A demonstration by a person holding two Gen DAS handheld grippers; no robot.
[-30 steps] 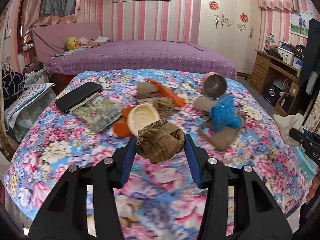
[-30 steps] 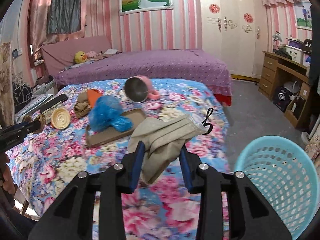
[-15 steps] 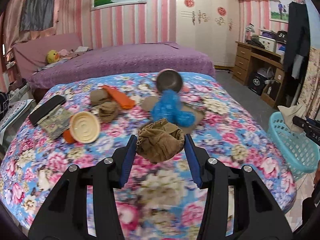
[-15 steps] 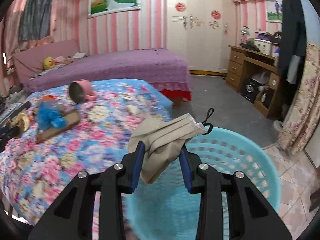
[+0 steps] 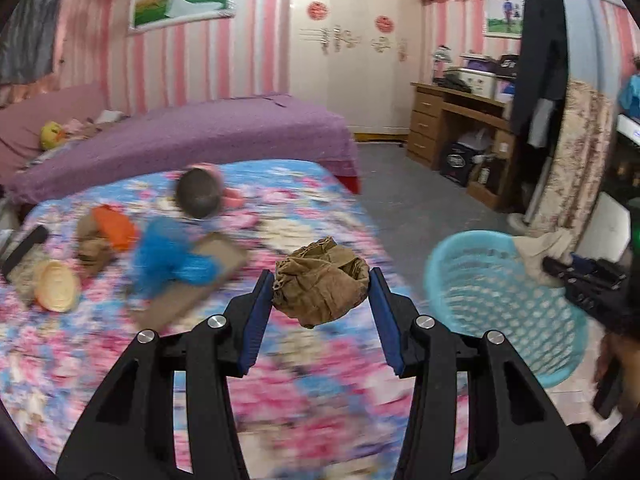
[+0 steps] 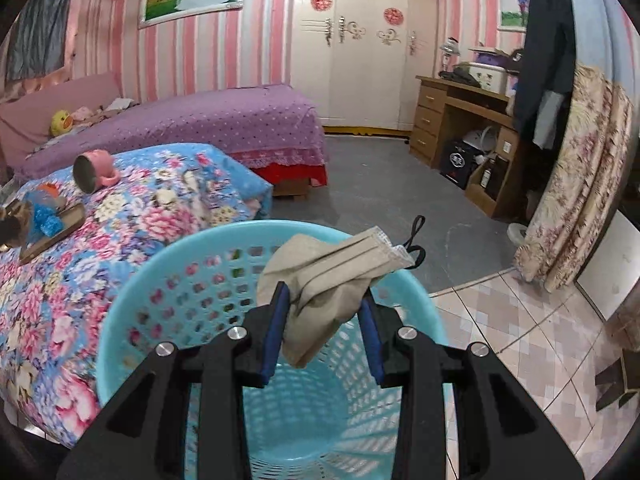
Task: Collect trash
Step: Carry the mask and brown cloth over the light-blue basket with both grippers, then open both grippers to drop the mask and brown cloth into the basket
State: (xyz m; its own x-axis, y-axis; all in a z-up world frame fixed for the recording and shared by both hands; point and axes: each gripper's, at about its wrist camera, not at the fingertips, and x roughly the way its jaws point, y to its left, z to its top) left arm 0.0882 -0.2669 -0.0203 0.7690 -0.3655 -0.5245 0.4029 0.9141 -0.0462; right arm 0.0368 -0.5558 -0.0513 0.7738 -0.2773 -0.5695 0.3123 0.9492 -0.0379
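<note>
My left gripper (image 5: 321, 280) is shut on a crumpled brown paper wad (image 5: 320, 282), held above the flowered bedspread (image 5: 304, 380). To its right stands the light blue plastic basket (image 5: 504, 300), with the other gripper (image 5: 584, 276) over its far rim. My right gripper (image 6: 323, 304) is shut on a beige face mask (image 6: 332, 276) with a black ear loop, right above the open mouth of the basket (image 6: 160, 280). The basket's bottom shows nothing in it. On the bed lie a blue plastic wad (image 5: 172, 260) on brown cardboard (image 5: 216, 256), an orange scrap (image 5: 114, 222) and a round cream lid (image 5: 56, 286).
A pink metal-lined mug (image 6: 94, 170) lies on its side on the bed. A purple bed (image 6: 208, 120) stands behind. A wooden desk (image 6: 460, 120), hanging clothes (image 6: 548, 60) and a floral curtain (image 6: 580, 176) are to the right, with grey floor (image 6: 380, 184) and pink tiles (image 6: 520, 320).
Both grippers swung right, away from the bed's middle. The right one, with the mask, went from the bed's edge to over the basket. The left one brought the brown wad nearer the basket.
</note>
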